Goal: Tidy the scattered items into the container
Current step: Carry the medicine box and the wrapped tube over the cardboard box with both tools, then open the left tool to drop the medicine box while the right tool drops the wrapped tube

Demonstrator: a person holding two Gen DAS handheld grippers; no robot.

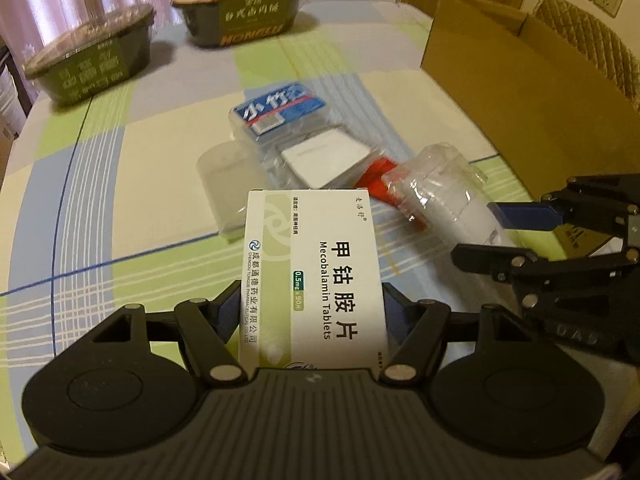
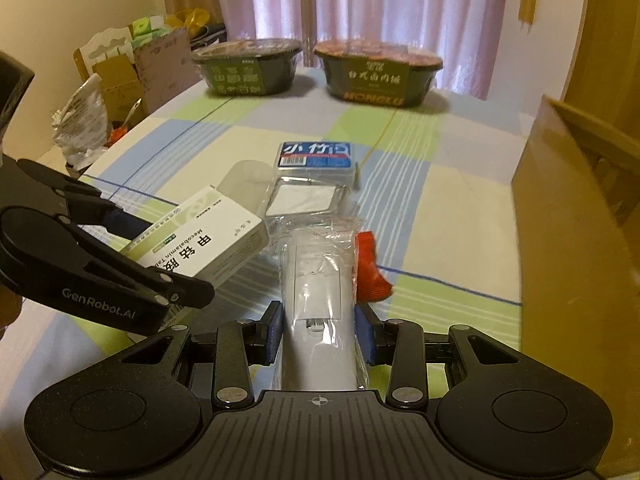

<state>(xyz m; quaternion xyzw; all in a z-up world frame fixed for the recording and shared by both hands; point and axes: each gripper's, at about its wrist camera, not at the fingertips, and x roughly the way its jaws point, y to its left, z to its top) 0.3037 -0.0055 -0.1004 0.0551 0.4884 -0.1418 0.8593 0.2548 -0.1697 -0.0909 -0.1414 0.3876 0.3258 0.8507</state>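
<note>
Medicine box (image 1: pixel 316 276) clamped lengthwise in left gripper (image 1: pixel 310 312), wrapped white device (image 2: pixel 316 312) clamped in right gripper (image 2: pixel 318 334), both over table (image 1: pixel 100 200), cardboard box (image 1: pixel 532 92) to right, nearer right gripper.

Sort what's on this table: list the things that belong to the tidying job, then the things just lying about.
Job:
- medicine box, in the left tongs
- plastic-wrapped white item, in the right tongs
- blue-labelled packet
- clear packet with white card
- cardboard box

Lying about:
- two food bowls
</note>
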